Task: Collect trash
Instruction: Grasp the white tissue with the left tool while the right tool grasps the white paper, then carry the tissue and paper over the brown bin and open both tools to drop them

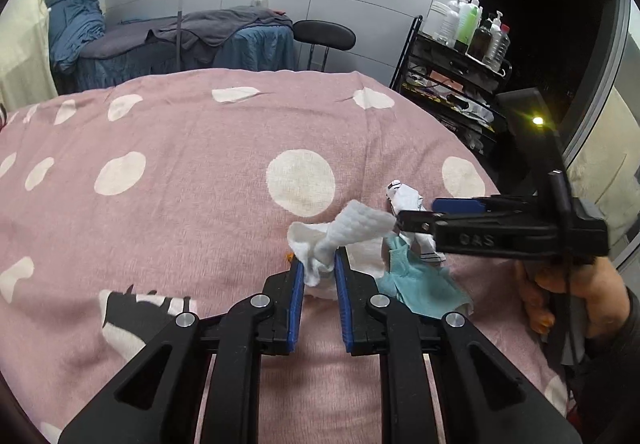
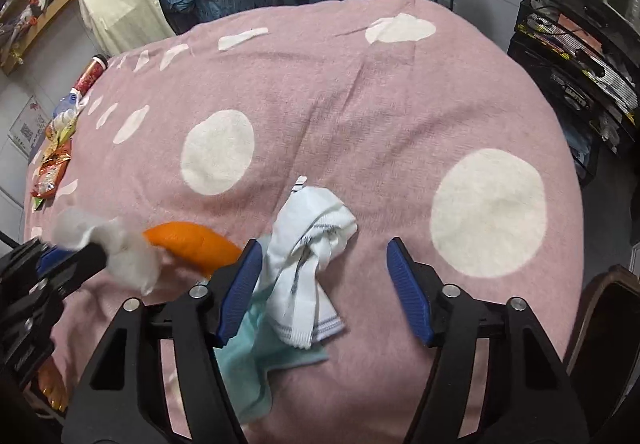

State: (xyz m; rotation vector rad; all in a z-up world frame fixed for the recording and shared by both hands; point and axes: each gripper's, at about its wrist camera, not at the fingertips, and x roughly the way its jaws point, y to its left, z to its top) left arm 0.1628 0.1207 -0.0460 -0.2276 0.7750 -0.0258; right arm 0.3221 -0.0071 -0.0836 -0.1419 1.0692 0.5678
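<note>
In the left wrist view my left gripper (image 1: 319, 270) is shut on a crumpled white tissue (image 1: 352, 226) just above the pink dotted blanket (image 1: 192, 211). From the right my right gripper (image 1: 416, 213) reaches a white striped cloth (image 1: 404, 195) lying on a teal cloth (image 1: 424, 286). In the right wrist view the right gripper (image 2: 324, 278) stands open around that white striped cloth (image 2: 312, 240). Its left pad is against the cloth and its right pad is well clear. The teal cloth (image 2: 256, 360) lies beneath. An orange peel (image 2: 192, 244) lies to the left, beside the left gripper (image 2: 98, 250) and its tissue (image 2: 120, 248).
Snack wrappers (image 2: 52, 159) and a red can (image 2: 90, 73) lie along the blanket's left edge. A black rack (image 1: 456, 83) with bottles stands at the right, a black chair (image 1: 324, 35) behind. A person's hand (image 1: 580, 292) holds the right gripper.
</note>
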